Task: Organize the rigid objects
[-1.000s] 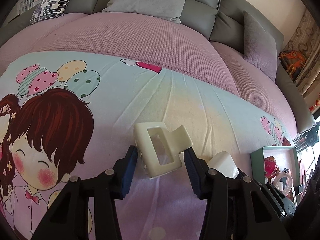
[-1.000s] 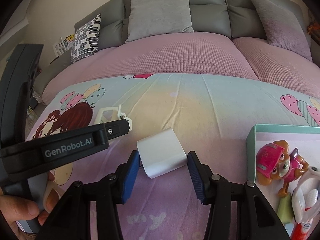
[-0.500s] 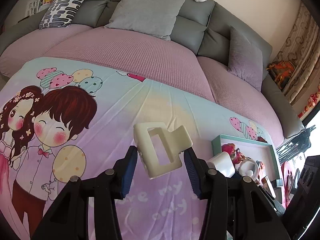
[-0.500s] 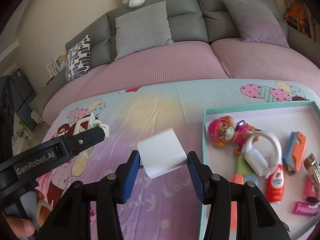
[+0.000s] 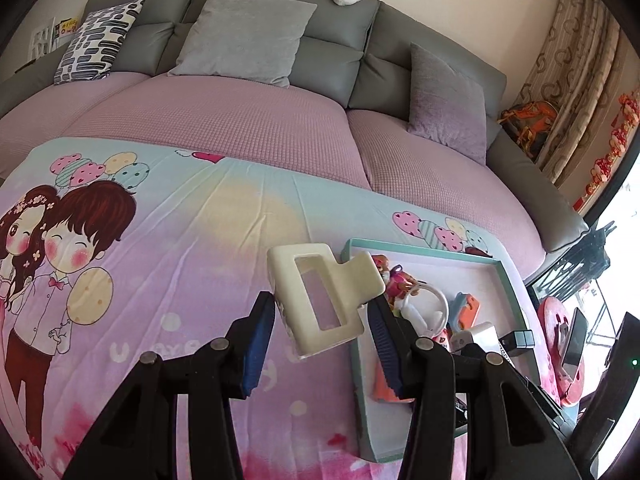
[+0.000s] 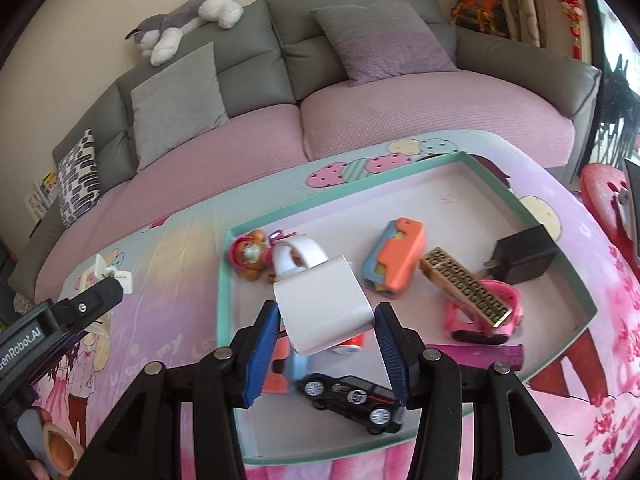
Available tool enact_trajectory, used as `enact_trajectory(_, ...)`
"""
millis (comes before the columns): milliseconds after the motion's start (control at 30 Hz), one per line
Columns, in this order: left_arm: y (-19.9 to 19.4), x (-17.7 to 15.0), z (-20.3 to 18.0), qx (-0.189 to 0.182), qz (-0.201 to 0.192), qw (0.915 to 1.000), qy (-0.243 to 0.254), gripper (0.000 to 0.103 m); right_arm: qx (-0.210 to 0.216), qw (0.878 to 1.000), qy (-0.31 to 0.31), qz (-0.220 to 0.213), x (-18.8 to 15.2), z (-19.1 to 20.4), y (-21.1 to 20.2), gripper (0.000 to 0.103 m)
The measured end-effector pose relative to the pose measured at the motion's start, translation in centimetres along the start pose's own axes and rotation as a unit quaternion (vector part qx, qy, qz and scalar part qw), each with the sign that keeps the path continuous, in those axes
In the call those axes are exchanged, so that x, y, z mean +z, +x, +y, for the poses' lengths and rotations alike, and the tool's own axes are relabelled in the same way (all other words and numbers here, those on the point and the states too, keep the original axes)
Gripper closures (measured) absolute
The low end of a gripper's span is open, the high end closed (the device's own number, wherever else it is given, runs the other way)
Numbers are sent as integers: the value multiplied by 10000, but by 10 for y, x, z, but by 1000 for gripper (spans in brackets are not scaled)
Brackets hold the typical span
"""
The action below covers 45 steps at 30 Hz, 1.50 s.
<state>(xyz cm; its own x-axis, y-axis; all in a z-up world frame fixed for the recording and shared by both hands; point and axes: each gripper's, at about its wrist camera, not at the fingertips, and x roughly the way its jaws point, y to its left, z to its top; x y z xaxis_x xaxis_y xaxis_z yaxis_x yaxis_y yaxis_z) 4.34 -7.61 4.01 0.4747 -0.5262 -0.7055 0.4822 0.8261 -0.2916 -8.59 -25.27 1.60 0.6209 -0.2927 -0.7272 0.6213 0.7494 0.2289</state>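
Note:
My left gripper (image 5: 322, 307) is shut on a cream hair claw clip (image 5: 324, 296), held above the cartoon bedsheet just left of the teal-rimmed tray (image 5: 420, 249). My right gripper (image 6: 328, 314) is shut on a white rectangular block (image 6: 324, 312) and hangs over the near left part of the tray (image 6: 224, 280). In the right wrist view the left gripper (image 6: 96, 300) with its clip (image 6: 106, 276) shows at the left edge. The tray holds a pup figure (image 6: 248, 254), an orange and blue case (image 6: 396, 256), a black toy car (image 6: 352, 396) and a black charger (image 6: 524, 260).
A gold patterned bar (image 6: 464, 288), a pink watch (image 6: 488, 320) and a purple bar (image 6: 480, 354) lie in the tray's right half. Behind stands a grey sofa with cushions (image 5: 240, 36) and a plush dog (image 6: 188, 20). A red stool (image 6: 608, 196) stands right.
Both grippers have swung to the right with their loads and risen a little. The tray has come into full view, and the right gripper now hangs over it.

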Motion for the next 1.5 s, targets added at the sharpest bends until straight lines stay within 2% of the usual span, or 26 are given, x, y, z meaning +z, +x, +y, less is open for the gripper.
enact_trajectory(267, 32, -18, -41, -219, 429, 9975, 515, 53, -527, 9973, 503, 126, 4, -51, 0, 51)
enact_trajectory(467, 45, -28, -60, -309, 633, 9947, 750, 53, -460, 9977, 481, 126, 6, -54, -2, 51)
enact_trajectory(667, 47, -30, -73, -356, 606, 9933, 916, 53, -413, 9980, 470, 46, 8, -53, -7, 51)
enact_trajectory(867, 60, -37, -88, -489, 780, 9896, 1106, 53, -492, 9978, 395, 198, 6, -54, 0, 51)
enact_trajectory(1100, 74, -44, -89, -405, 1062, 9873, 1106, 53, -574, 9977, 275, 232, 6, -52, 2, 50)
enact_trajectory(1333, 72, -43, -85, -314, 1065, 9880, 1072, 43, -541, 9978, 270, 268, 5, -53, 2, 50)
enact_trajectory(1500, 67, -39, -78, -255, 1047, 9892, 995, 42, -590, 9977, 205, 273, 5, -50, 2, 50)
